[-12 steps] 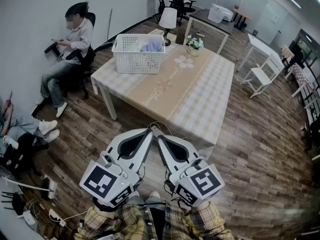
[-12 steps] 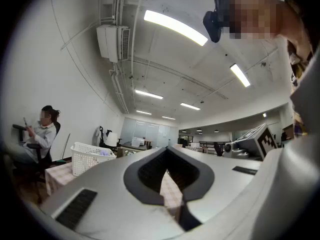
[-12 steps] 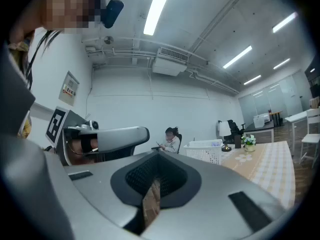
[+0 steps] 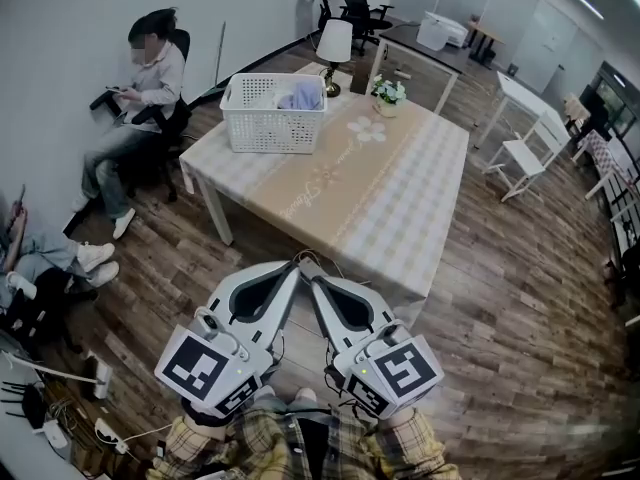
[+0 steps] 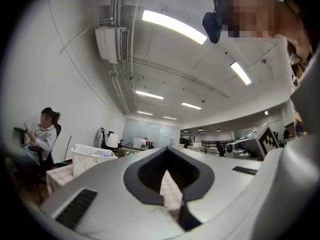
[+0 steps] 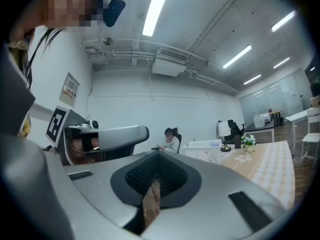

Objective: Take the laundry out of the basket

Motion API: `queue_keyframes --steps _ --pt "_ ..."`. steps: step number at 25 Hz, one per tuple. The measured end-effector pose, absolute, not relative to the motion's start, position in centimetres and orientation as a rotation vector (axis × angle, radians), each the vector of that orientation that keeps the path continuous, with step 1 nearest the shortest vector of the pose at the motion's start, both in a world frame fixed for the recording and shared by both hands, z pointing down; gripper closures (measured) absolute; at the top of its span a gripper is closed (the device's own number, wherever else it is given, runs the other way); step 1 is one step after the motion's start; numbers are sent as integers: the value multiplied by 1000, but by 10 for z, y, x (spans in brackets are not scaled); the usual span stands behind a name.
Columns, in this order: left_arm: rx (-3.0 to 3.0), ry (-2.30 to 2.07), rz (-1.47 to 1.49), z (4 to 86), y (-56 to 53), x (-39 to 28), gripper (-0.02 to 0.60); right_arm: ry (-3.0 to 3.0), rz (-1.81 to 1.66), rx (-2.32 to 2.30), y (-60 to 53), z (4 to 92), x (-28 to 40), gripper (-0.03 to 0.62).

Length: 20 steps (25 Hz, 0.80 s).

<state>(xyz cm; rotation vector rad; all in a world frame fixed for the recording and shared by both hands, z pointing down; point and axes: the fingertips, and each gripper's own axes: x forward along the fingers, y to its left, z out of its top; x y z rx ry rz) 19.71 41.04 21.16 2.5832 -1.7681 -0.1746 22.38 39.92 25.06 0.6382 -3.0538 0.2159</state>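
I am holding both grippers level and low in front of me, short of the near edge of the beige checked table (image 4: 400, 203). The white left gripper (image 4: 291, 267) and the white right gripper (image 4: 312, 270) are angling inward until their tips almost meet, and each is showing its jaws pressed together on nothing. The white perforated plastic laundry basket (image 4: 272, 120) is sitting on the table's far left corner, well apart from both grippers, with the pale lilac laundry (image 4: 301, 95) lying inside it.
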Motion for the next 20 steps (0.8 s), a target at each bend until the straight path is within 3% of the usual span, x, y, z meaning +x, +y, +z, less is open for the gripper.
queue_keyframes --steps 13,20 --pt "2541 -1847 -179 217 416 231 566 -3060 230 576 399 262 263 585" --pt "2513 -1883 -184 219 405 209 566 -3055 232 543 386 266 245 585"
